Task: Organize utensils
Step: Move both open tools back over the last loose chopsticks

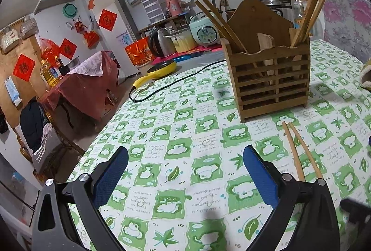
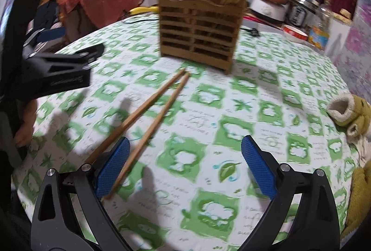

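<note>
Two chopsticks (image 2: pixel 148 121) lie loose on the tabletop (image 2: pixel 266 93), side by side and nearly touching at their far tips, spreading apart toward the near end. Their far tips stop just short of the wooden holder (image 2: pixel 199 28), which stands upright on the green and white checked cloth (image 1: pixel 176 146). More chopsticks (image 1: pixel 307 16) lean out of the holder's outer compartments; from the left wrist view one bunch tilts left and another tilts right, and a short flat wooden piece (image 1: pixel 265 41) stands in the middle.

The right claw (image 2: pixel 185 165) is spread wide and holds nothing. It hangs low over the tabletop with the near ends of the loose chopsticks at its left finger (image 2: pixel 113 165): one chopstick runs just inside that blue pad, the other passes behind it. Whether the pad touches either chopstick cannot be told.

The left claw (image 1: pixel 185 172) is also spread wide and empty, above bare cloth. In its own view the two loose chopsticks lie just beyond its right finger (image 1: pixel 260 178), apart from it. In the right wrist view the left claw shows at the left edge, well apart from the holder.

A black cord (image 1: pixel 176 84) runs across the far side of the tabletop toward a yellow pan (image 1: pixel 160 71). A pale fuzzy slipper (image 2: pixel 347 116) sits at the right edge of the tabletop.
</note>
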